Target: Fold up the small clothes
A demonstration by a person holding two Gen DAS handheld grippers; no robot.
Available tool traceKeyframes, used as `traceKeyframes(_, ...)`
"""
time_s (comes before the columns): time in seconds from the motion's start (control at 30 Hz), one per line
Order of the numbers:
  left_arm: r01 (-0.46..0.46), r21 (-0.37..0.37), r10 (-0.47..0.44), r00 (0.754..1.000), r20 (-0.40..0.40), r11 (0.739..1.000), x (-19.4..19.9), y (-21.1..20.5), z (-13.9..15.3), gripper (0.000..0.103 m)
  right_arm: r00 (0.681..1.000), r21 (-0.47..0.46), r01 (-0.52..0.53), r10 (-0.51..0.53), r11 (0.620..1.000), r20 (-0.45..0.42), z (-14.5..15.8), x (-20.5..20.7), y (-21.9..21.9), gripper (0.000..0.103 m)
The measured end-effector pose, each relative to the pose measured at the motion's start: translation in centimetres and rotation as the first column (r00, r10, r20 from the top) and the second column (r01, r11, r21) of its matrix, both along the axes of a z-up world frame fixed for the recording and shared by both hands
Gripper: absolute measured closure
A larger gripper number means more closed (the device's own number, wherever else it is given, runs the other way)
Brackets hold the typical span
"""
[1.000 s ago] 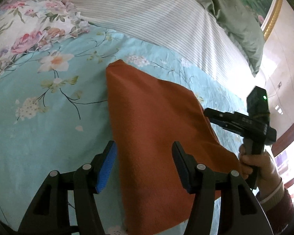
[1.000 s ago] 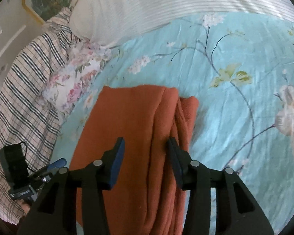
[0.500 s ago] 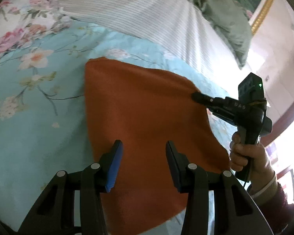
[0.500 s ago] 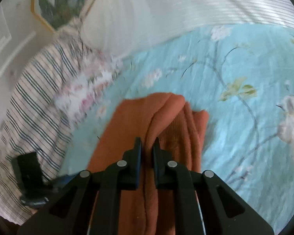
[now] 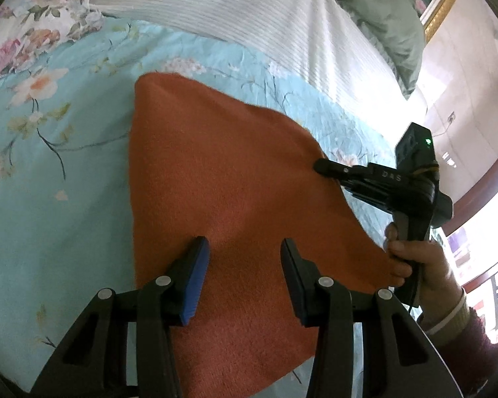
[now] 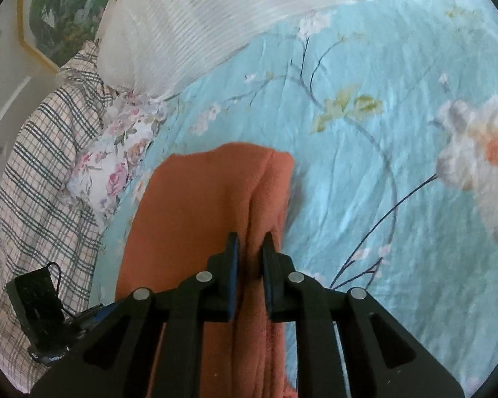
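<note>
Black tongs [image 5: 242, 275] with blue pads, silver screws; right hand [image 5: 411, 258] bare-skinned, maroon sleeve.

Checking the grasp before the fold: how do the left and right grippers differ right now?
The left gripper is open, fingers spread above the orange cloth; the right gripper is shut on the cloth's bunched edge. The left sits mid-cloth, the right at its side edge. Both are black with blue pads.
</note>
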State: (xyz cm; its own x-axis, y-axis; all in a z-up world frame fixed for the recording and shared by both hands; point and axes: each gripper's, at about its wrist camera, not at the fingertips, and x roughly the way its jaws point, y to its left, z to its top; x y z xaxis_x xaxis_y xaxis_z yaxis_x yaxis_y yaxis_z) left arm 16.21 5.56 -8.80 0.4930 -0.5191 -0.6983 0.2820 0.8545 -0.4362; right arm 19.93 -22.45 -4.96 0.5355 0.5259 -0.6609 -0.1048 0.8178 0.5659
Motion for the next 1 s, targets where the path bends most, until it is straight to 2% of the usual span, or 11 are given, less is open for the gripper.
traceKeyframes(0.1, -0.016, 0.003, 0.016, 1.000, 0.025, 1.000, 0.4, 0.7, 0.9, 0.058, 0.998, -0.014, 0.007, -0.006, 1.000, 0.065, 2.4, -1.1, 0.4, 0.087)
traceKeyframes(0.17, -0.031, 0.007, 0.031, 0.999, 0.036, 1.000, 1.3, 1.0, 1.3, 0.058, 0.996, 0.030, -0.036, 0.034, 0.999, 0.078, 3.2, -0.9, 1.4, 0.075)
traceKeyframes(0.2, -0.038, 0.010, 0.038, 0.999, 0.036, 0.999, 1.8, 1.2, 1.4, 0.058, 0.996, 0.041, -0.056, 0.053, 0.998, 0.070, 3.2, -0.6, 2.1, 0.056)
traceKeyframes(0.23, -0.049, 0.013, 0.048, 0.998, 0.036, 0.999, 2.6, 1.2, 1.5, 0.058, 0.995, 0.054, -0.082, 0.079, 0.995, 0.064, 3.0, -0.1, 3.0, 0.046)
traceKeyframes(0.3, -0.067, 0.009, 0.067, 0.997, 0.035, 0.998, 4.4, 1.4, 1.5, 0.058, 0.992, 0.052, -0.119, 0.116, 0.992, 0.059, 2.5, 0.8, 4.6, 0.046)
traceKeyframes(0.43, -0.096, 0.021, 0.096, 0.995, -0.008, 0.995, 8.7, 1.4, 0.4, 0.060, 0.994, -0.022, -0.112, 0.111, 0.994, -0.016, -0.1, 3.5, 5.9, 0.056)
traceKeyframes(0.5, -0.111, 0.080, 0.112, 0.994, -0.009, 0.991, 10.3, 0.9, -0.2, 0.062, 0.997, -0.061, -0.071, 0.068, 0.996, -0.045, -1.7, 4.6, 5.2, 0.084)
traceKeyframes(0.57, -0.110, 0.157, 0.116, 0.993, -0.031, 0.982, 12.3, 0.4, -1.2, 0.068, 0.997, -0.038, -0.024, 0.022, 0.999, -0.071, -3.0, 5.5, 3.8, 0.103)
traceKeyframes(0.63, -0.114, 0.202, 0.124, 0.991, -0.041, 0.973, 13.7, 0.2, -2.0, 0.073, 0.997, 0.015, -0.014, 0.015, 1.000, -0.079, -3.6, 5.8, 2.9, 0.103)
traceKeyframes(0.77, -0.111, 0.228, 0.122, 0.992, -0.034, 0.967, 14.6, 0.1, -2.3, 0.073, 0.998, -0.017, -0.015, 0.014, 1.000, -0.062, -3.3, 5.4, 3.1, 0.103)
traceKeyframes(1.0, -0.109, 0.213, 0.110, 0.994, 0.007, 0.971, 9.8, 0.4, -0.4, 0.074, 0.999, -0.023, -0.026, 0.025, 0.999, -0.035, -1.2, 2.5, 3.1, 0.100)
